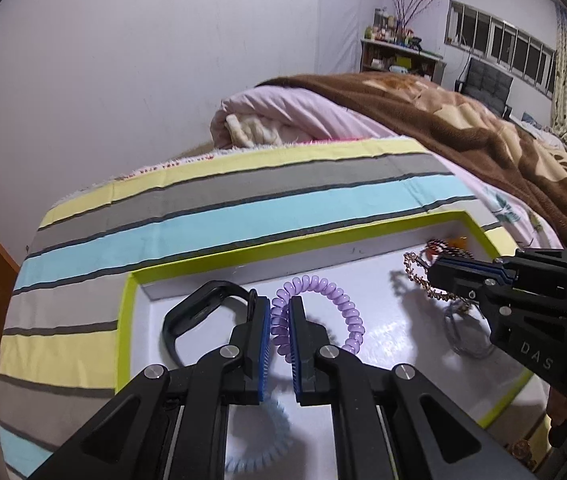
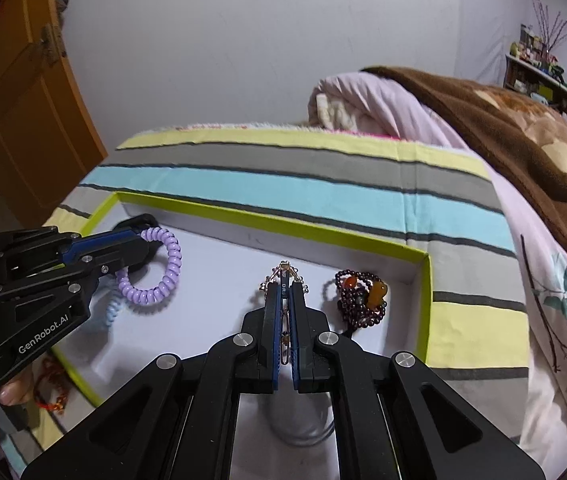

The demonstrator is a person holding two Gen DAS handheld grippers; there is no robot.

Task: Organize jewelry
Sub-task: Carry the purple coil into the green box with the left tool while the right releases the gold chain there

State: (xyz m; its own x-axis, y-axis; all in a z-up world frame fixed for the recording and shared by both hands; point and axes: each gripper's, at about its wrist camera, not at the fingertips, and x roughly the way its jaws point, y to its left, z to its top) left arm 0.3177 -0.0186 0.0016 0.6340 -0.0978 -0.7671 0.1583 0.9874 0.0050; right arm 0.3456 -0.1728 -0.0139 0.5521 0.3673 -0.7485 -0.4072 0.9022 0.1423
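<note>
Your left gripper (image 1: 279, 320) has its jaws squeezed on the purple coil band (image 1: 323, 300); its loop stands up, over the white tray (image 1: 203, 256) on the bed. Your right gripper (image 2: 283, 312) pinches the gold chain (image 2: 283, 276), which runs along the jaws.

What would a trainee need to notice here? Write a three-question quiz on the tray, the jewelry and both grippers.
1. True or false: the left gripper is shut on the purple coil band.
2. What does the right gripper hold? A) gold chain bracelet B) dark bead bracelet C) black band
3. Fill in: the white tray has a ___ rim.

Key: 1 true; 2 A; 3 green.
</note>
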